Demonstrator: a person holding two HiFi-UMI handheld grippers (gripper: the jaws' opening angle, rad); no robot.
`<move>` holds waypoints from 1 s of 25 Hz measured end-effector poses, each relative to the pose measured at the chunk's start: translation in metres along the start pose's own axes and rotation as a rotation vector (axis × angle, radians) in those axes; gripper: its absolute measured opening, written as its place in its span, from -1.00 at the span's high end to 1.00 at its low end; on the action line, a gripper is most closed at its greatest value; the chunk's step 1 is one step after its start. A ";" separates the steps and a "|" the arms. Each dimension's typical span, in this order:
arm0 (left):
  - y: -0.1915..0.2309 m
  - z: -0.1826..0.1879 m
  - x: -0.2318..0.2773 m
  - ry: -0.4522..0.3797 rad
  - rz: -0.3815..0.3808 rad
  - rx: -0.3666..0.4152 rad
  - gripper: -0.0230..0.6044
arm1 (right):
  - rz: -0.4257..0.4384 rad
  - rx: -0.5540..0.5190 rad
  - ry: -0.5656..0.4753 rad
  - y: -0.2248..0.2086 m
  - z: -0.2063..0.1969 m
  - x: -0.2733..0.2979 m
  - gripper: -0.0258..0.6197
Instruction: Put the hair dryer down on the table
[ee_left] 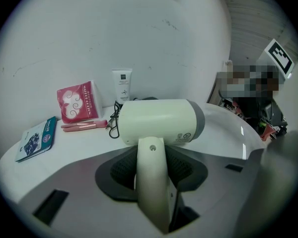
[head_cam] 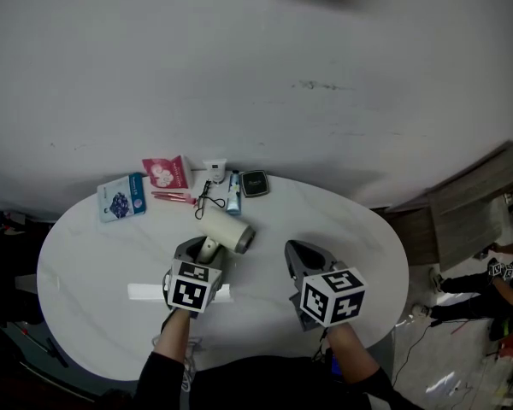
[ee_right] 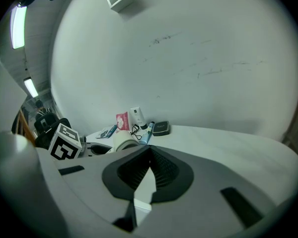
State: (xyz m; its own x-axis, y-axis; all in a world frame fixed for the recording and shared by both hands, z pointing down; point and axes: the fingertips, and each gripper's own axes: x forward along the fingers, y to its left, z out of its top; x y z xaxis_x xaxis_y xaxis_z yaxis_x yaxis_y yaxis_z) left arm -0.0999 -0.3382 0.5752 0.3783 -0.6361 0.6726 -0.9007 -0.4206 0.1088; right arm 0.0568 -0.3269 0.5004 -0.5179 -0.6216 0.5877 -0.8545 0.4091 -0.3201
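A cream hair dryer with a grey nozzle end is over the middle of the white oval table. My left gripper is shut on its handle, and the barrel lies crosswise just beyond the pads. Whether the dryer touches the table top I cannot tell. Its black cord trails toward the back. My right gripper hovers to the right of the dryer, jaws closed together and holding nothing. In the right gripper view the dryer shows at the left, behind the pads.
Along the table's far edge lie a blue packet, a pink packet, a pink stick, a white tube, a blue tube and a black case. A flat white strip lies near the left gripper. A person is on the floor at the right.
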 end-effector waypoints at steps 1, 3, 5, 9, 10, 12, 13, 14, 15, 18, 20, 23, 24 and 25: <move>0.001 0.000 0.001 0.002 0.002 0.002 0.38 | -0.001 -0.001 0.004 -0.001 0.000 0.002 0.91; 0.001 0.000 0.004 0.006 0.005 0.004 0.38 | -0.003 -0.004 0.013 -0.002 -0.002 0.004 0.91; 0.001 0.000 0.006 0.009 0.005 0.006 0.38 | -0.005 -0.006 0.022 -0.002 -0.004 0.006 0.91; 0.000 0.001 0.010 0.010 0.004 0.024 0.38 | -0.007 -0.001 0.030 -0.003 -0.006 0.008 0.91; 0.001 0.001 0.012 0.009 0.006 0.032 0.38 | -0.008 0.000 0.032 -0.003 -0.007 0.008 0.91; 0.002 0.000 0.015 0.010 0.012 0.048 0.38 | -0.010 0.001 0.036 -0.003 -0.008 0.009 0.91; 0.002 -0.001 0.016 0.016 0.015 0.055 0.38 | -0.010 0.002 0.038 -0.003 -0.008 0.010 0.91; 0.002 -0.001 0.016 0.023 0.018 0.061 0.38 | -0.011 0.003 0.039 -0.003 -0.009 0.010 0.91; 0.001 -0.001 0.017 0.028 0.022 0.069 0.38 | -0.011 0.003 0.040 -0.003 -0.009 0.010 0.91; 0.001 0.000 0.018 0.039 0.032 0.097 0.38 | -0.015 0.005 0.042 -0.003 -0.010 0.010 0.91; 0.001 0.000 0.018 0.043 0.035 0.112 0.38 | -0.018 0.006 0.044 -0.004 -0.010 0.009 0.91; 0.001 0.000 0.019 0.040 0.041 0.125 0.38 | -0.020 0.008 0.046 -0.005 -0.011 0.010 0.91; 0.001 -0.001 0.019 0.038 0.043 0.128 0.38 | -0.020 0.007 0.046 -0.005 -0.012 0.010 0.91; 0.001 -0.001 0.019 0.037 0.044 0.131 0.38 | -0.021 0.006 0.047 -0.005 -0.012 0.009 0.91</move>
State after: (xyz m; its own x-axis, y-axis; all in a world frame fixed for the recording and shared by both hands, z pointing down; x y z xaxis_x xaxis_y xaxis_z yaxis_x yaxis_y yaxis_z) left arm -0.0936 -0.3501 0.5886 0.3287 -0.6323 0.7016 -0.8795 -0.4755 -0.0165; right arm 0.0563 -0.3268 0.5160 -0.4977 -0.5981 0.6282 -0.8653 0.3923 -0.3120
